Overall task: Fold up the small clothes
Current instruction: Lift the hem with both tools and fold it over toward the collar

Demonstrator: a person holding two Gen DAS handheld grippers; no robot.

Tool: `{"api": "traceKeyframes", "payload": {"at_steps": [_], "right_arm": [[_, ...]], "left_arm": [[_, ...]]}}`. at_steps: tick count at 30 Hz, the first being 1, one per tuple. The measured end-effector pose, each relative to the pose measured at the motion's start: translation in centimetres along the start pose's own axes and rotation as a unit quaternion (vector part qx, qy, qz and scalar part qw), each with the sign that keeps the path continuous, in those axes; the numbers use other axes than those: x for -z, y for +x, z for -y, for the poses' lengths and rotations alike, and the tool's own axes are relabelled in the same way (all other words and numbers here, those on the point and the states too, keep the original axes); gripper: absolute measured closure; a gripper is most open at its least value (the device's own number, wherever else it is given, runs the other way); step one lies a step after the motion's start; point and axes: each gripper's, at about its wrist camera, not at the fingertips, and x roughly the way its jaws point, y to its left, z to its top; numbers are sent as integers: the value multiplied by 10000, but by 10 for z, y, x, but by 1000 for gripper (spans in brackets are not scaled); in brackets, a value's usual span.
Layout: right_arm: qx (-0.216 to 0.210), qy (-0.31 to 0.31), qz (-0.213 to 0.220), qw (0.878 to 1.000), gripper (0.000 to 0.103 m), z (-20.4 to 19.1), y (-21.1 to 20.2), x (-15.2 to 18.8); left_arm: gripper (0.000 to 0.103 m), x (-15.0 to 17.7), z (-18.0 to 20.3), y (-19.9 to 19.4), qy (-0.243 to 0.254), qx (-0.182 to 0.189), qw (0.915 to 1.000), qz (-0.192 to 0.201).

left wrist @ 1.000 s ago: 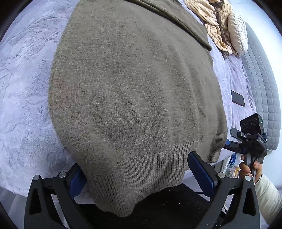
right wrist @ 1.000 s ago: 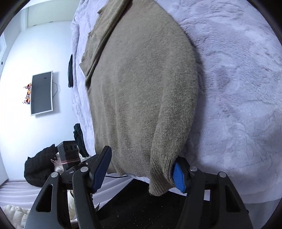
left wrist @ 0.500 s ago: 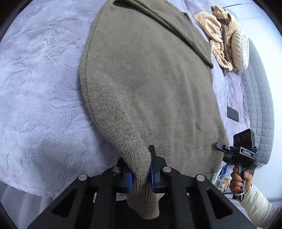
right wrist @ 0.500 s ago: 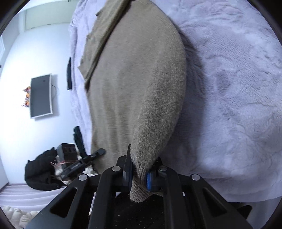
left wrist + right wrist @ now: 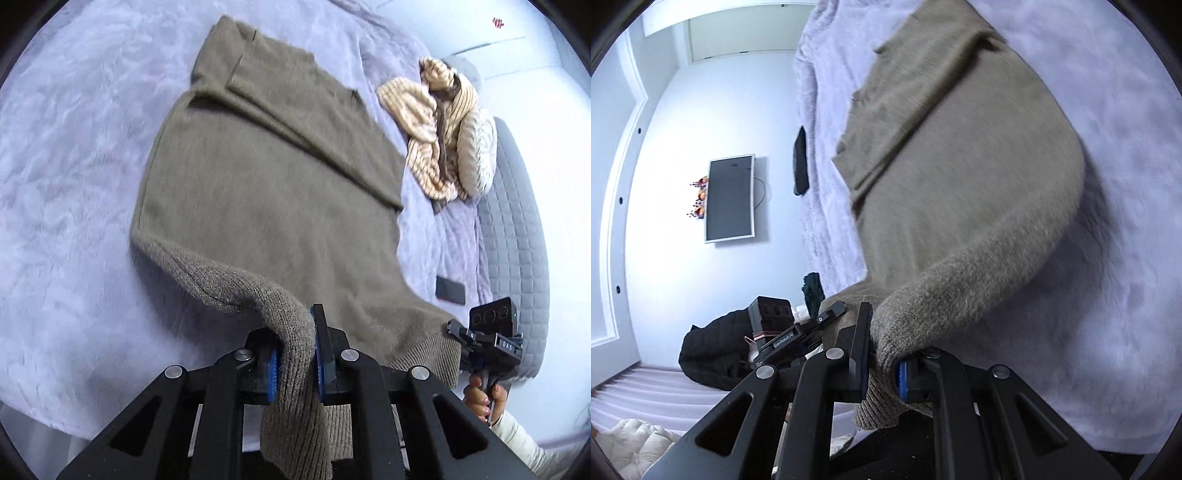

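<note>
An olive-brown knit sweater (image 5: 266, 192) lies spread on a pale lilac bed cover (image 5: 74, 177), its sleeves folded across the upper body. My left gripper (image 5: 295, 354) is shut on the ribbed hem at the sweater's near left corner, which is lifted off the bed. In the right wrist view the same sweater (image 5: 960, 155) rises toward my right gripper (image 5: 882, 363), shut on the ribbed hem at the other corner. The right gripper (image 5: 491, 339) also shows at the left wrist view's lower right, held by a hand (image 5: 480, 398). The left gripper (image 5: 798, 332) shows in the right wrist view.
A striped beige garment and a cream cushion (image 5: 443, 133) lie at the bed's far end beside a grey quilted headboard (image 5: 517, 229). A dark phone (image 5: 450, 290) lies on the cover. A wall screen (image 5: 729, 197), a black jacket (image 5: 716, 350) and a white padded item (image 5: 631, 443) sit beyond the bed.
Both grippers closed from open onto the sweater's hem corners, then rose and drew back, lifting the hem off the bed.
</note>
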Motion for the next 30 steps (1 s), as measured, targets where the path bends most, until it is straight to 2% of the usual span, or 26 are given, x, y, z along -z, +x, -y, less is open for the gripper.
{"api": "traceKeyframes", "payload": {"at_steps": [5,10,17,23,26,30], "right_arm": [[-132,-335,85,9993,91,-30,-8,-40],[-235,-493,245,9982,91,-53,-9,-95],[-104,-469,374,9981,91,-59,3,-181],[477,-139,296,9983,91,-22,42,-249],[840,-48,173,9963,91,2,63,-269],[1361,-16,31,9907,87,22,82,-283]], "left_arm": [[87,-41,14,-6,46,29,9992,397],[87,-91,24,-9,87,-63,9973,729],[87,-167,29,5,116,-114,9938,1098],[87,-217,2,53,-90,-590,9925,1065],[87,-223,-18,77,-205,-865,9918,915],[84,-224,-30,93,-224,-966,9921,766]]}}
